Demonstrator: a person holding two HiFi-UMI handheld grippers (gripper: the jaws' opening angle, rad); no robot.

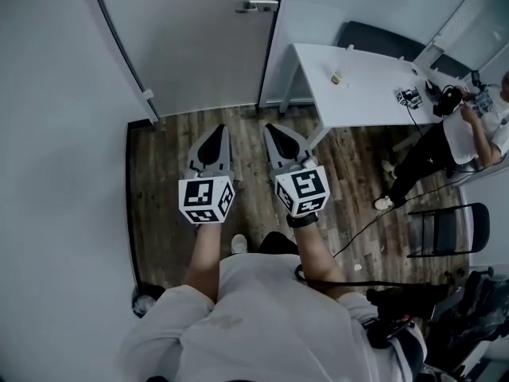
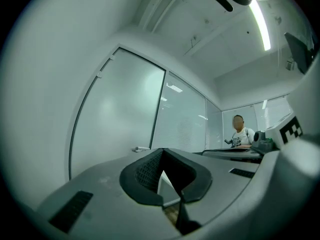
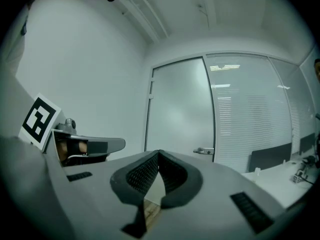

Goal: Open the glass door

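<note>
Head view: left gripper (image 1: 216, 135) and right gripper (image 1: 276, 134), both closed and empty, point at the shut glass door (image 1: 199, 46) ahead, probably heavy and slick, best worked by its lever handle (image 1: 256, 6).
</note>
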